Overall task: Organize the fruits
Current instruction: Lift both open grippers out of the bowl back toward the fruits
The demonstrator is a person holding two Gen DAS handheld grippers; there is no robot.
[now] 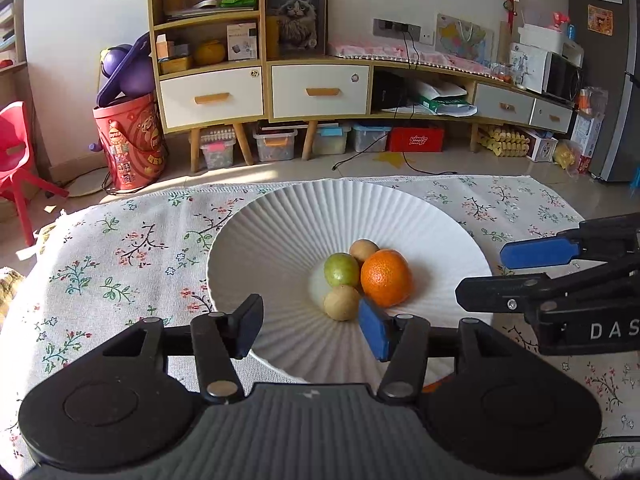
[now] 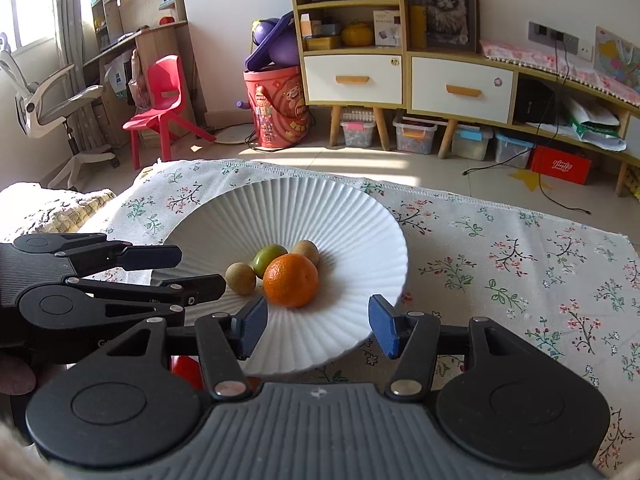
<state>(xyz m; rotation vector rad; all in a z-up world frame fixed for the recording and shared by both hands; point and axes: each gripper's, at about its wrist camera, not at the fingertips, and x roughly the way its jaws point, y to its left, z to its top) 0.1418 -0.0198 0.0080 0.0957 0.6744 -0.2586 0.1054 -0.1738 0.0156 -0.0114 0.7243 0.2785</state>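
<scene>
Both grippers gaping empty; orange [image 2: 291,280] lying dead ahead of right gripper [image 2: 318,326] (nearer), left gripper [image 1: 310,330] facing its flank

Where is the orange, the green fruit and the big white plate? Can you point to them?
orange [image 1: 385,278]: left wrist view, middle of its peel.
green fruit [image 1: 341,270]: left wrist view, its rounded front.
white plate [image 1: 280,220]: left wrist view, bare ribbed wall behind the fruit.

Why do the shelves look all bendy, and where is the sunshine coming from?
Left wrist view: the fisheye lens bows the cabinet; sunlight falls from the left, so the orange shades its right side. Right wrist view: same bending, bright window glare top left, sun patch on the floor.
</scene>
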